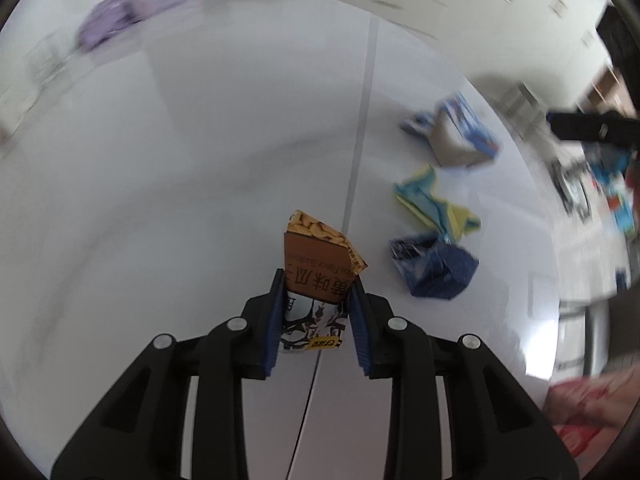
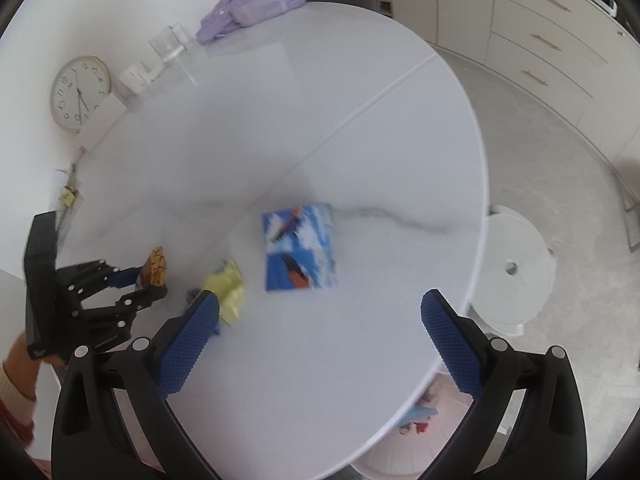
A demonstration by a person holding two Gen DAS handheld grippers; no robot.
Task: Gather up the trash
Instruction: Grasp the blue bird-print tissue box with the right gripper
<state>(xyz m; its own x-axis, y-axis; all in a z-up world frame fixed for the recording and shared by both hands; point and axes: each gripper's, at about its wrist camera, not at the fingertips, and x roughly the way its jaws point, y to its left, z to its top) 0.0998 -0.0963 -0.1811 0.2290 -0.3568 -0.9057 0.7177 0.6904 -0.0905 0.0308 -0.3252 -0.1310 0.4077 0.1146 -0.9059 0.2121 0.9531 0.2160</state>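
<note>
My left gripper (image 1: 316,280) is shut on a brown snack wrapper (image 1: 318,258) printed with nuts, held above the white round table (image 1: 200,200). It also shows in the right wrist view (image 2: 150,280) with the wrapper (image 2: 157,267). My right gripper (image 2: 320,320) is open and empty above the table, short of a blue and white packet (image 2: 300,248). A yellow crumpled wrapper (image 2: 228,286) lies by its left finger. In the left wrist view lie the blue packet (image 1: 460,132), the yellow and teal wrapper (image 1: 432,200) and a dark blue wrapper (image 1: 436,268).
A purple bag (image 2: 256,0) lies at the table's far edge, with a glass (image 2: 168,44) and a white cup (image 2: 134,76) near a wall clock (image 2: 80,94). A white stool (image 2: 516,268) stands beside the table. A white bin (image 2: 420,432) with trash sits under the table's near edge.
</note>
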